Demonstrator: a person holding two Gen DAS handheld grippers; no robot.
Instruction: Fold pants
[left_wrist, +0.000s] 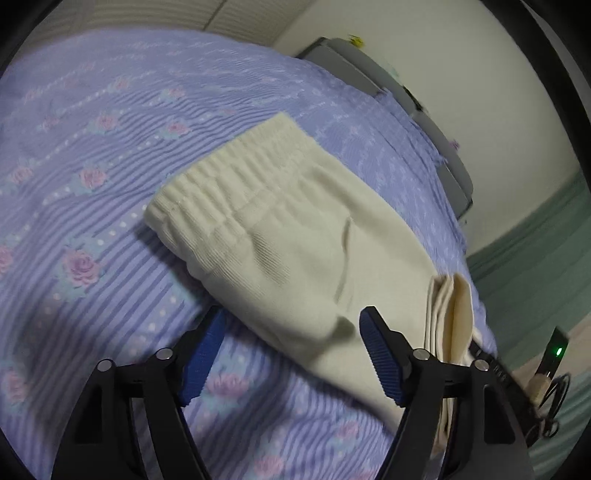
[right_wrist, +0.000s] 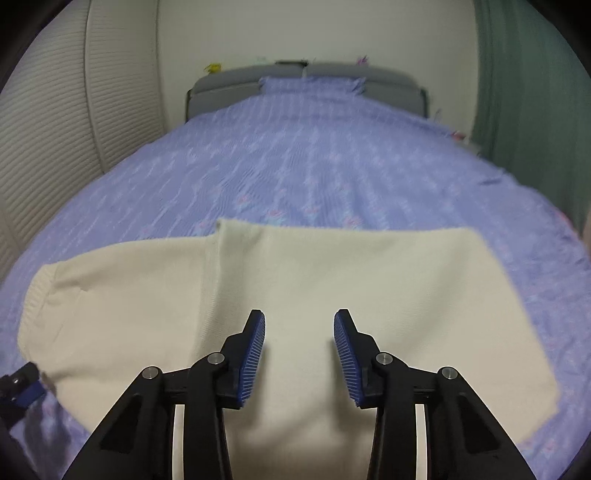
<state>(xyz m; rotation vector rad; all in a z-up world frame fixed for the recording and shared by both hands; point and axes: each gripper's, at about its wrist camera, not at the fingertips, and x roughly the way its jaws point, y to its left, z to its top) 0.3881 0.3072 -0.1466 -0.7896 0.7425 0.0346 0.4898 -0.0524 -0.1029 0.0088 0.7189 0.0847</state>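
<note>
Lying folded near the bedspread's front edge, one pair of cream pants with lots of bare bedspread beyond. Two grippers, left gripper and right gripper, both spread wide, holding nothing.

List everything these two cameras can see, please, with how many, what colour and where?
pants: one pair, cream, lying folded on the bed, elastic waistband toward the left hand-held gripper's side
bedspread: one, lilac with pink roses, covering the bed
headboard: one, grey, far end of the bed
curtain: one, green, right of the bed
louvred doors: white, left of the bed
left hand-held gripper: one, black with blue pads, open, at the pants' edge
right hand-held gripper: one, same colours, open, over the pants
</note>
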